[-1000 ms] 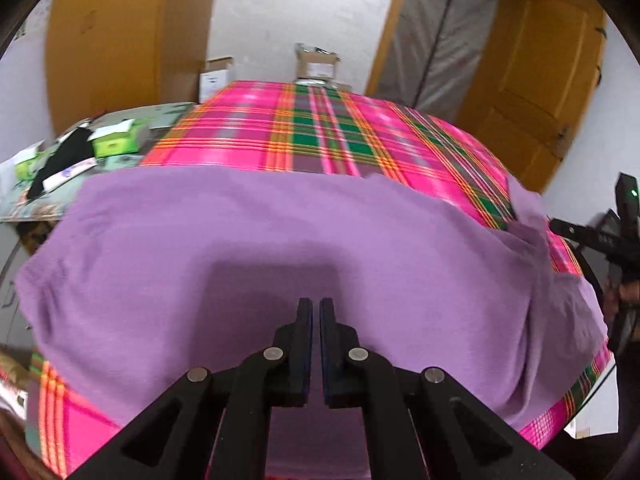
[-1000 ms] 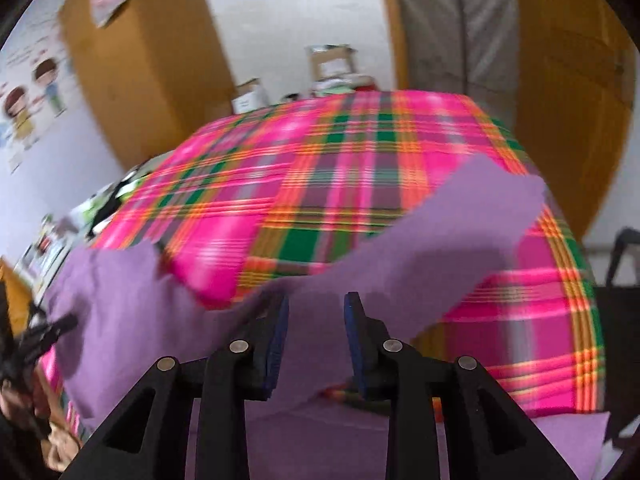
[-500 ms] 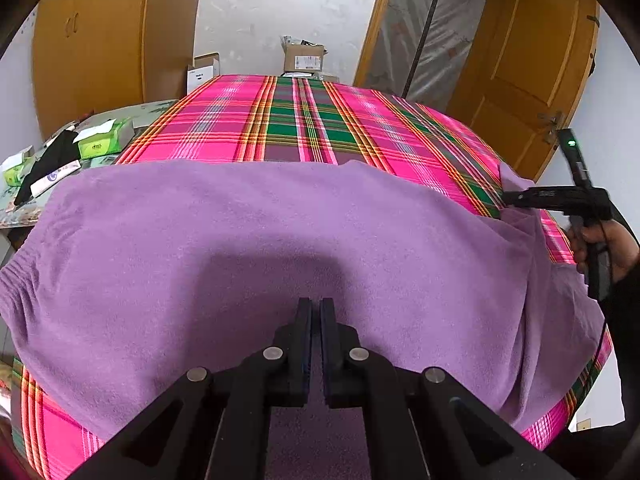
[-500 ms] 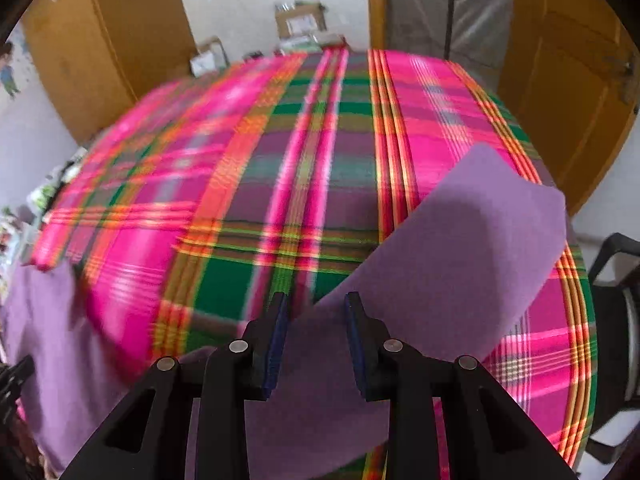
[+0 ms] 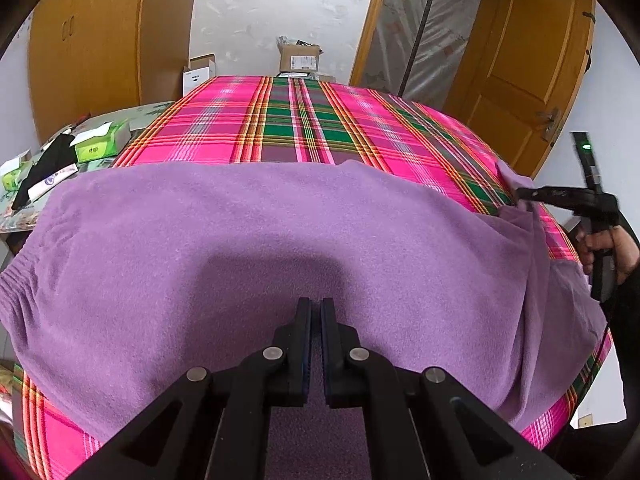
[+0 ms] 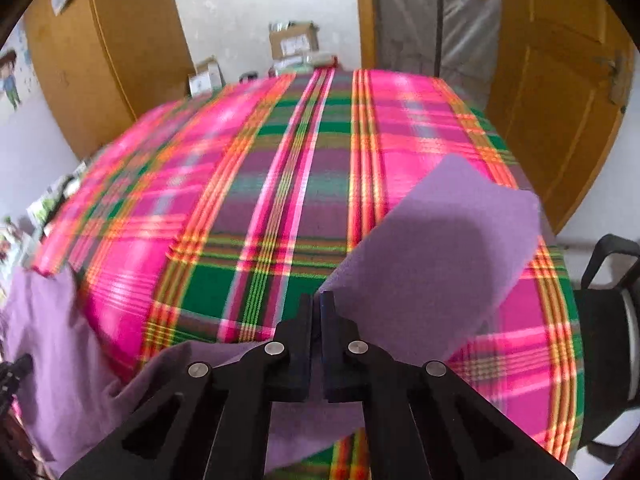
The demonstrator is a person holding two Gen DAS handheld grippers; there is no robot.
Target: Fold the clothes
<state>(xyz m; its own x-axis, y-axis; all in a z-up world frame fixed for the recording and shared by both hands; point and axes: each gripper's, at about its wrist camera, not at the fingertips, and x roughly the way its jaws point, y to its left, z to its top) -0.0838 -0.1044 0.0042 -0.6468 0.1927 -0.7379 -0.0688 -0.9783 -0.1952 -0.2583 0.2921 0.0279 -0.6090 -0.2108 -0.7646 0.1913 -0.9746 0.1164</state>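
A purple fleece garment (image 5: 240,248) lies across the near part of a bed covered in pink plaid cloth (image 5: 304,120), its gathered waistband at the far left. My left gripper (image 5: 316,304) is shut, its tips sunk into the garment's near middle. At the right edge a hand (image 5: 600,244) holds my right gripper (image 5: 520,194) against the garment's far corner. In the right wrist view the right gripper (image 6: 317,300) has its jaws closing tight, pads pinching the edge of a raised purple flap (image 6: 440,248) above the plaid cloth (image 6: 280,160).
A low side table (image 5: 24,208) on the left carries green tissue boxes (image 5: 100,146) and a black item. Cardboard boxes (image 5: 298,56) stand past the bed's far end. A wooden door (image 5: 532,72) and a black chair (image 6: 608,312) are on the right.
The right gripper slid sideways along the purple flap and its jaws went from apart to shut on the flap's edge. The garment settled flatter. The left gripper stayed put, shut.
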